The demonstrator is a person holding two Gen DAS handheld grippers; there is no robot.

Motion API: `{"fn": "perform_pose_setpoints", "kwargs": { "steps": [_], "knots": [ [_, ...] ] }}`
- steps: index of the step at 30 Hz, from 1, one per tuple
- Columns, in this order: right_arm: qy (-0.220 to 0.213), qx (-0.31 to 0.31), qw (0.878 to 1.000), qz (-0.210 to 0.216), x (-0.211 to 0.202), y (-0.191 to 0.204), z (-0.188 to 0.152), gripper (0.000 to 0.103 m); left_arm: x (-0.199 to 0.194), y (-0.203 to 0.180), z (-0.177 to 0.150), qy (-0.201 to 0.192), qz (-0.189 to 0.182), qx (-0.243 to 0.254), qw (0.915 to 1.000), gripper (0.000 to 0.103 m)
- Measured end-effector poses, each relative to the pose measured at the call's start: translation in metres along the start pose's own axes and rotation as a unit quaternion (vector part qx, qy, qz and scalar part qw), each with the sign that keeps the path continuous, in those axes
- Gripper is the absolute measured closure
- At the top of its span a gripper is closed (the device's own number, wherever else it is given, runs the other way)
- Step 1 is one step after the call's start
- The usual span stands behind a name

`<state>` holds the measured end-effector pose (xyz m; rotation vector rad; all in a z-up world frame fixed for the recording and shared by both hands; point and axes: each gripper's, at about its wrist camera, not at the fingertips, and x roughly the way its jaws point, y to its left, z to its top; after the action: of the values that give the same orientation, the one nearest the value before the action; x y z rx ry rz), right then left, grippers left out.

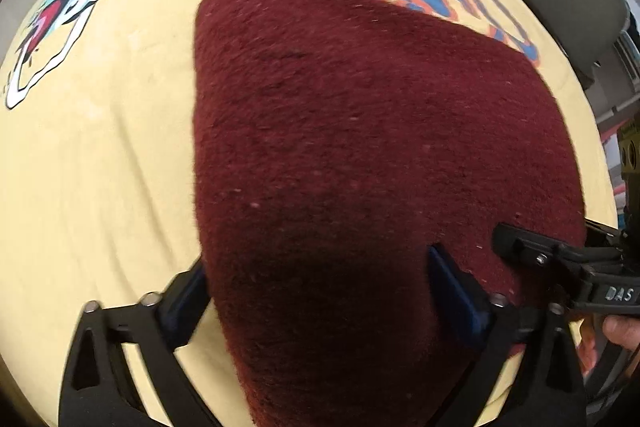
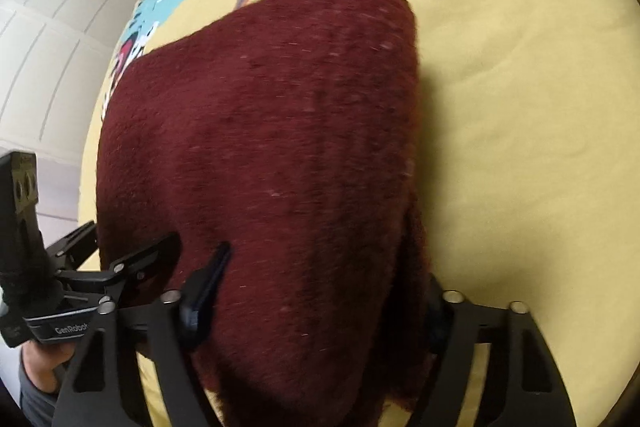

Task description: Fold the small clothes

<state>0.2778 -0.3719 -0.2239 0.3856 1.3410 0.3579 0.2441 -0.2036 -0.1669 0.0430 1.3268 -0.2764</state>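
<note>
You have the maroon fleece garment (image 1: pixel 360 155) on the yellow printed sheet (image 1: pixel 100 155), both grippers' jaws spread wide astride its near edge, gripping nothing; next, close and fold.

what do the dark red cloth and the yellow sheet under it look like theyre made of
The dark red cloth looks like a fuzzy fleece or terry-type fabric: matte, with a raised nap, a hairy outline and pale lint specks. The exact fibre cannot be told. The yellow sheet looks like a smooth thin woven or jersey cotton-like fabric: flat, soft creases, with cartoon shapes and lettering printed flat on it.
</note>
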Motion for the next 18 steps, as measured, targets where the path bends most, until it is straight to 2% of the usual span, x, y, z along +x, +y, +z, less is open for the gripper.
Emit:
{"fn": "perform_pose_setpoints", "kwargs": {
  "steps": [1,3,5,8,13,18],
  "knots": [
    [0.002,-0.004,1.0,-0.005,-0.001,0.004,0.0,0.036,-0.001,-0.001,0.001,0.001,-0.002,0.001,1.0,0.016],
    [0.001,-0.007,1.0,-0.013,-0.004,0.01,0.001,0.048,-0.002,-0.003,0.002,-0.002,-0.003,0.01,0.9999,0.021],
    [-0.007,-0.011,1.0,-0.023,-0.009,0.019,0.001,0.055,-0.004,-0.003,0.002,-0.007,-0.011,0.011,0.9999,0.037],
    [-0.024,-0.035,0.998,-0.04,-0.021,0.039,0.001,0.06,-0.015,-0.001,0.004,-0.021,-0.023,0.018,0.9994,0.053],
    [-0.053,-0.071,0.995,-0.041,-0.052,0.076,0.003,0.061,-0.057,0.013,0.009,-0.056,-0.062,0.025,0.9962,0.058],
    [-0.071,-0.104,0.992,-0.023,-0.059,0.129,0.008,0.061,-0.104,0.047,0.01,-0.092,-0.064,0.032,0.9932,0.059]
  ]
}}
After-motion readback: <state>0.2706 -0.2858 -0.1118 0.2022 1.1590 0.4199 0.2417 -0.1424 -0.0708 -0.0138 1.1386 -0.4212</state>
